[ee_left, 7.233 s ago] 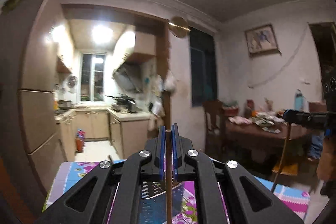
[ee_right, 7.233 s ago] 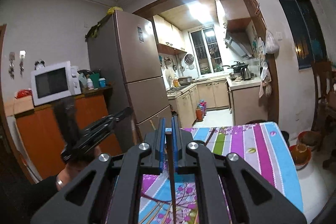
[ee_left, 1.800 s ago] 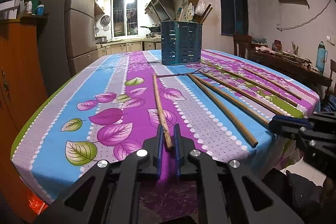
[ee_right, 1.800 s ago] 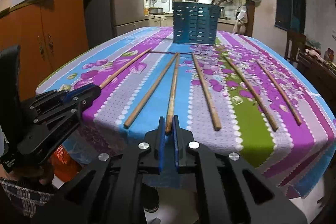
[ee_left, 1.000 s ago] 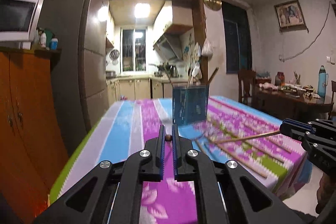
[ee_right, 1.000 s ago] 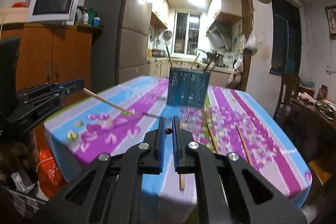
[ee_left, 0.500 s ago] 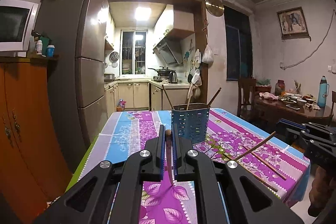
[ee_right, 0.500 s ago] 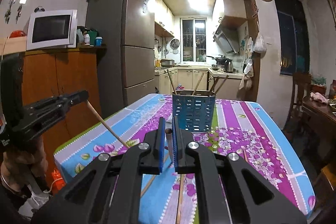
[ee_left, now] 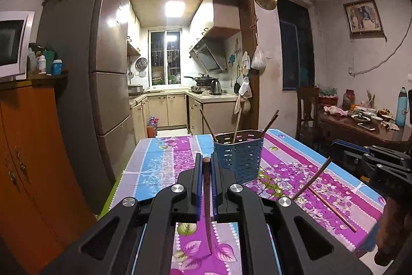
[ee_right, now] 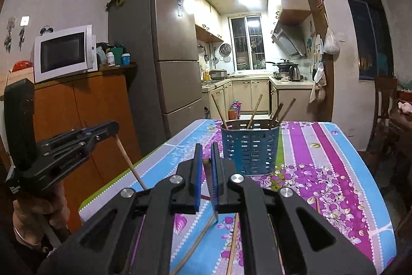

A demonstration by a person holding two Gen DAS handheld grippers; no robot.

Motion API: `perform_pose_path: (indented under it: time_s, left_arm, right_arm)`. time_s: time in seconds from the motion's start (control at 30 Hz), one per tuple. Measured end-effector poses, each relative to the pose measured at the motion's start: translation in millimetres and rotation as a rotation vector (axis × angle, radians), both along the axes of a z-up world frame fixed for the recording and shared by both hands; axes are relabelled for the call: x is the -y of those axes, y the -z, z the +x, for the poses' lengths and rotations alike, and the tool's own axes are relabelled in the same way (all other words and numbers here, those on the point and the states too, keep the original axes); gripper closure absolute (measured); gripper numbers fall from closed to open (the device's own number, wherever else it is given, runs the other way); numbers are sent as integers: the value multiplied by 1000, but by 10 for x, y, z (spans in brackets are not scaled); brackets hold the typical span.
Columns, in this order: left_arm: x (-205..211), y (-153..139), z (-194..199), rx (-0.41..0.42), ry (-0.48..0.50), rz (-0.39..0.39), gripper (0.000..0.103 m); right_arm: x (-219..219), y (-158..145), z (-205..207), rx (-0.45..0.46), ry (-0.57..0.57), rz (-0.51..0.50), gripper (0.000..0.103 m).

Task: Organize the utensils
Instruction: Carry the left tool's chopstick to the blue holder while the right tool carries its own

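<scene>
A blue perforated utensil holder [ee_left: 239, 156] stands on the flowered tablecloth [ee_left: 164, 161] and holds several upright chopsticks. It also shows in the right wrist view [ee_right: 250, 146]. My left gripper [ee_left: 206, 164] is shut on a dark wooden chopstick [ee_left: 207, 205] that hangs down toward the cloth. My right gripper [ee_right: 205, 159] is shut on another chopstick [ee_right: 206, 162], seen end-on. Both are raised above the table, short of the holder. The right gripper appears in the left wrist view [ee_left: 370, 161] and the left gripper in the right wrist view [ee_right: 77, 143].
Loose chopsticks lie on the cloth [ee_left: 332, 208] [ee_right: 233, 244]. A fridge [ee_right: 164, 63] and an orange cabinet [ee_right: 85, 120] with a microwave [ee_right: 63, 53] stand to the left. A dining table with dishes [ee_left: 360, 123] and a chair [ee_left: 306, 107] are on the right.
Both grippers have lifted a chopstick each off the cloth and risen. The chopsticks have tilted from lying flat to hanging downward, and the holder is now nearer.
</scene>
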State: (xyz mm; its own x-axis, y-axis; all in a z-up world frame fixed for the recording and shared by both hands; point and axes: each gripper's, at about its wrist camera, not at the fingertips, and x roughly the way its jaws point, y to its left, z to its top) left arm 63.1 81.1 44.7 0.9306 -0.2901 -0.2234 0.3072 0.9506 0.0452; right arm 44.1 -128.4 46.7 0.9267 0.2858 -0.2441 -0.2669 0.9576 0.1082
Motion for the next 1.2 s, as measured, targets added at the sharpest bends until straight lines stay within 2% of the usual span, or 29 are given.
perform_pose_path:
  time_s: [0.33, 0.63, 1.2]
  left_arm:
    - [174, -36, 334, -29, -101, 88, 96]
    - [195, -8, 400, -15, -184, 150, 96]
    - [300, -43, 413, 18, -217, 201, 96]
  right_arm:
    - [-37, -191, 226, -33, -54, 12, 98]
    - [-6, -279, 263, -37, -68, 9, 98]
    - [52, -377, 331, -23, -77, 13, 98]
